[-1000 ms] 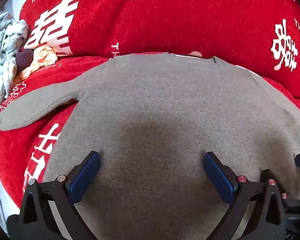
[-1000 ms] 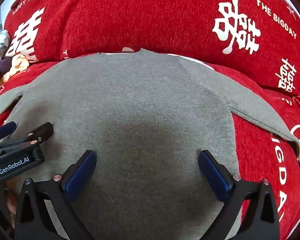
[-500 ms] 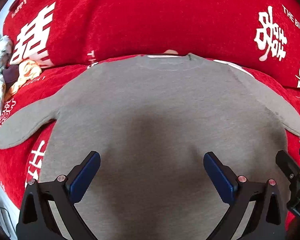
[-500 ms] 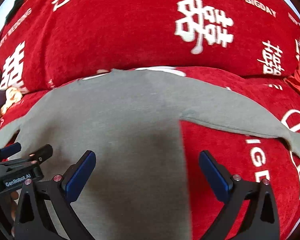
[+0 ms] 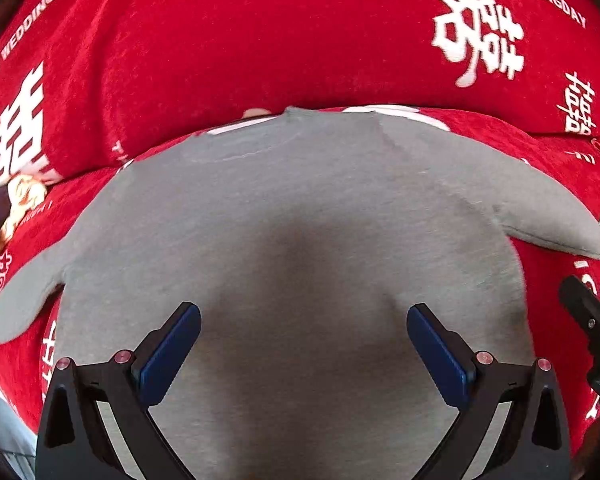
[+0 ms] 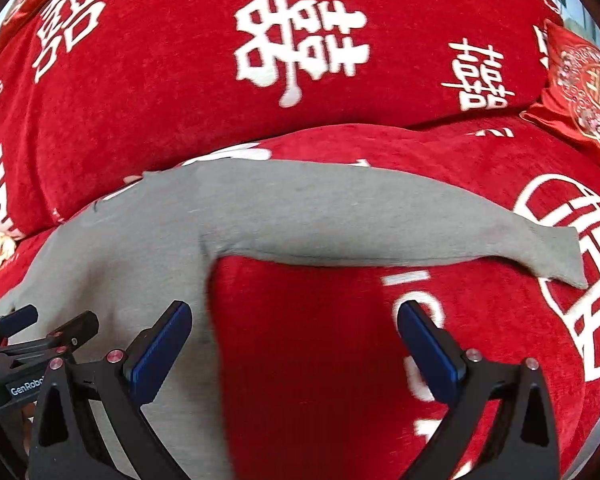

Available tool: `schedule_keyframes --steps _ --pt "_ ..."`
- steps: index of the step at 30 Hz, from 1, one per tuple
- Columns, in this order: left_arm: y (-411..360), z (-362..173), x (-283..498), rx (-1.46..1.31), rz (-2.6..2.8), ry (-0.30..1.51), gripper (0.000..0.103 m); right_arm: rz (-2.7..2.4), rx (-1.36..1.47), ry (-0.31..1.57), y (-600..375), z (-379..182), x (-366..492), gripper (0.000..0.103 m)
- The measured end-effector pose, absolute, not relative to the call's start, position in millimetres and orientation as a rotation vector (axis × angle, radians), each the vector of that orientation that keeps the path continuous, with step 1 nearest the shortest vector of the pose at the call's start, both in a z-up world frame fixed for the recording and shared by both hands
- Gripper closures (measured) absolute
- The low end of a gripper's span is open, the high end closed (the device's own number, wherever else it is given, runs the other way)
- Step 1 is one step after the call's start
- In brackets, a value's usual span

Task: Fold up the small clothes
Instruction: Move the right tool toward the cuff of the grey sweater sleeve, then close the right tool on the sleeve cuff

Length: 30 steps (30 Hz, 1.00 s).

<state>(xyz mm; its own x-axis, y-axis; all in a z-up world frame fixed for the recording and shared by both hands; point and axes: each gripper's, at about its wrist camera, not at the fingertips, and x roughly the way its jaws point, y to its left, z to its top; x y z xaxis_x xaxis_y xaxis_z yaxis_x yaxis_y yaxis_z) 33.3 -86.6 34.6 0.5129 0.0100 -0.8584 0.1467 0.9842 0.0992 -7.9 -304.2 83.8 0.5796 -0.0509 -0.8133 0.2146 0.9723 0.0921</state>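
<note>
So there's a small grey sweater (image 5: 292, 248) spread flat, front side down or up I can't tell, on a red sofa cover (image 6: 340, 340) printed with white characters and "THE BIGDAY" lettering. It's a plain knit-looking grey, no print, collar (image 5: 256, 140) pointing at the sofa's backrest, hem toward the cameras. Both sleeves are stretched out sideways: the right sleeve (image 6: 380, 220) lies long and smooth with its cuff on the seat, and the left sleeve (image 5: 24, 300) angles out the other way.

The left claw (image 5: 304, 348) hovers over the lower body of the sweater, fingers wide apart, holding nothing. The right claw (image 6: 292, 344) is spread wide too, straddling the sweater's side edge below the armpit. A pile of crumpled clothes (image 5: 8, 200) sits off at the far left.
</note>
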Motion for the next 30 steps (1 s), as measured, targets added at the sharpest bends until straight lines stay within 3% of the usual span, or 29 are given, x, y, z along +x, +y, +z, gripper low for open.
schedule_keyframes --steps 30 --pt "-207.3 55.0 32.5 0.329 -0.181 0.951 0.000 -0.328 0.487 0.873 -473.9 58.7 -47.4 0.001"
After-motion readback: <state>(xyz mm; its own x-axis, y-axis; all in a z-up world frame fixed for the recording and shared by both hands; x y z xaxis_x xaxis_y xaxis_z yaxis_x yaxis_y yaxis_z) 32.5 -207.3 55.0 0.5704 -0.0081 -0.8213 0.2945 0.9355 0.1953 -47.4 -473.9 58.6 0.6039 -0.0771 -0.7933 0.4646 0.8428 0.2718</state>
